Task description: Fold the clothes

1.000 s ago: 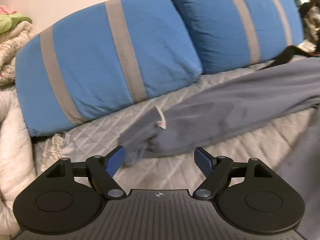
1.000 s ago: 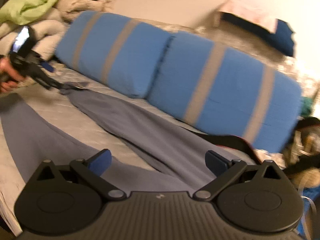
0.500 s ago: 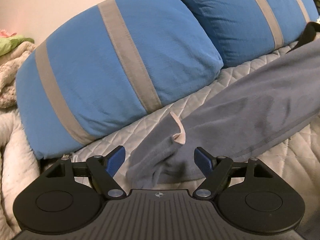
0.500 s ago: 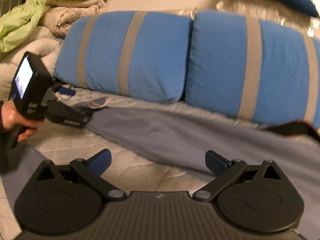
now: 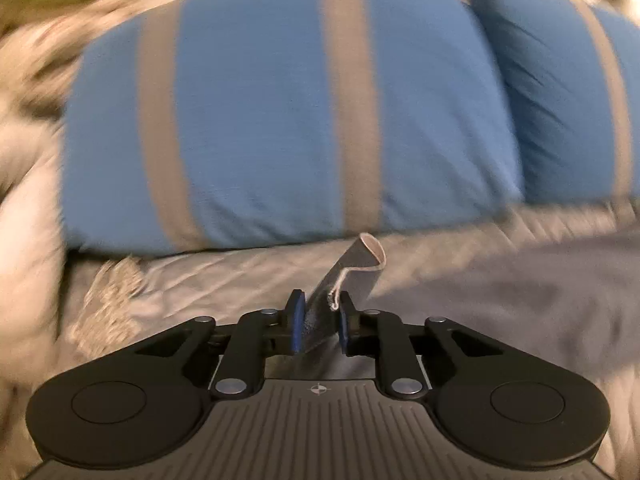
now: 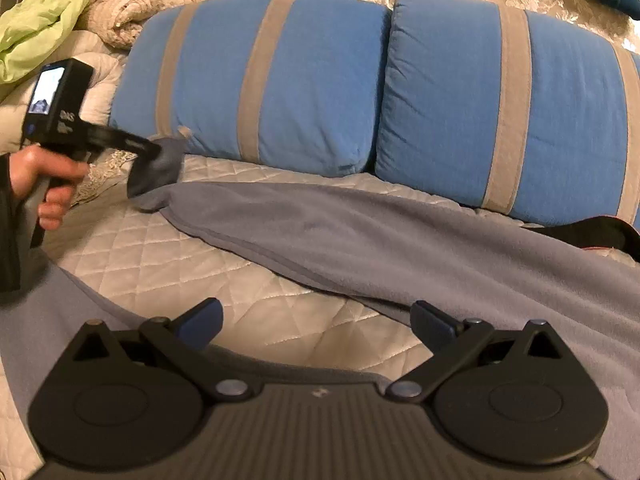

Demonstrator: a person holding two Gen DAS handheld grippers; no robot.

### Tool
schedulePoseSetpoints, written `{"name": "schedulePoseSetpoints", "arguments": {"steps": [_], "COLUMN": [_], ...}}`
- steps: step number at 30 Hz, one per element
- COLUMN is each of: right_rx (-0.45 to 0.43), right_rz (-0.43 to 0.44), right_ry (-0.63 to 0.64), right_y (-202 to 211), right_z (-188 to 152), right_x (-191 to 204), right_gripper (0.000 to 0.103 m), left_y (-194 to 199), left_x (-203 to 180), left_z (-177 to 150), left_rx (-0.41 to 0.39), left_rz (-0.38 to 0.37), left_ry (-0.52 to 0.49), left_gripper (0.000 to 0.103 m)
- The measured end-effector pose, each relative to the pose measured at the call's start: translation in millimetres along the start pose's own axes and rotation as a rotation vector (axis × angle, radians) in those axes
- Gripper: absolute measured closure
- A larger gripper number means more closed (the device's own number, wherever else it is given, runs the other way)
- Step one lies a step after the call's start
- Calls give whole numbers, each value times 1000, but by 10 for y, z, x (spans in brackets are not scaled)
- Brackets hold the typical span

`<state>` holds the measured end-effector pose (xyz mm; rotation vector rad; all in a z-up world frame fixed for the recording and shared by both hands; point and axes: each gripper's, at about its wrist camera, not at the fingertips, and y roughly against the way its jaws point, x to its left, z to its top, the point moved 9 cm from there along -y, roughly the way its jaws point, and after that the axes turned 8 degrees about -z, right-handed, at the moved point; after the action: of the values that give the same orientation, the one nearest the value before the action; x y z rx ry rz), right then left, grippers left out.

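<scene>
Left wrist view: left gripper [image 5: 318, 330] just closed, jaws now narrow and clamped on the cuff [image 5: 352, 272] of the grey trousers [image 5: 520, 300]; pale inner lining turned out above the pads. Leg trailing off to the right, flat on the quilted bedspread [image 5: 200, 280]. Fabric judged soft, light, fleece-like and limp: expected to sag and drag when lifted, not to slip easily from rubber pads. Hem a sound hold point, being a doubled layer. Blue striped pillow [image 5: 260, 120] directly behind the cuff, close enough to snag a raised leg. Heavy blur across this view.

Right wrist view: right gripper [image 6: 316, 324] wide open, nothing between the fingers, hovering low over bedspread [image 6: 160, 272] and grey cloth. Trousers [image 6: 360, 232] spread diagonally across the bed, cuff end lifted at far left by the left gripper [image 6: 154, 148] held in a hand [image 6: 44, 180]. Suggested second hold: the opposite hem or waistband; waistband not clearly visible. Two pillows [image 6: 460, 100] along the far edge, a black item [image 6: 592, 232] at right touching the cloth, piled blankets [image 6: 132, 8] at upper left, well apart.
</scene>
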<state>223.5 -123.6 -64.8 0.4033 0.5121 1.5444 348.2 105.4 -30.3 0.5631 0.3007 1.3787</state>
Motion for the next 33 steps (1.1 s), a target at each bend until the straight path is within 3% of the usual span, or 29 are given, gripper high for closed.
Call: {"name": "schedulePoseSetpoints", "arguments": {"steps": [5, 13, 16, 20, 21, 23, 24, 26, 28, 33], "right_rx": [12, 15, 12, 7, 6, 1, -4, -16, -24, -7], "right_rz": [-10, -24, -35, -54, -55, -60, -63, -69, -74, -87], "right_ry": [3, 36, 68, 108, 114, 130, 141, 162, 178, 177], "right_y": [-24, -48, -54, -64, -66, -73, -77, -90, -105, -144], "right_z": [-17, -39, -59, -80, -83, -86, -85, -71, -57, -65], "right_x": [1, 14, 39, 70, 77, 95, 106, 135, 160, 141], "right_gripper": [0, 0, 0, 0, 0, 0, 0, 0, 0, 0], "left_y": [-12, -124, -145, -128, -114, -85, -62, -22, 16, 157], "left_x": [487, 1154, 1326, 1582, 1588, 1475, 1367, 1041, 639, -522], "left_z": [-5, -377, -505, -634, -626, -540, -486, -338, -210, -195], "left_rx": [-7, 0, 14, 79, 90, 71, 53, 18, -10, -66], "left_rz": [18, 91, 159, 309, 329, 292, 251, 161, 86, -144], "left_ry": [202, 426, 452, 475, 457, 403, 367, 252, 105, -321], "left_gripper": [90, 92, 93, 93, 91, 81, 71, 62, 51, 48]}}
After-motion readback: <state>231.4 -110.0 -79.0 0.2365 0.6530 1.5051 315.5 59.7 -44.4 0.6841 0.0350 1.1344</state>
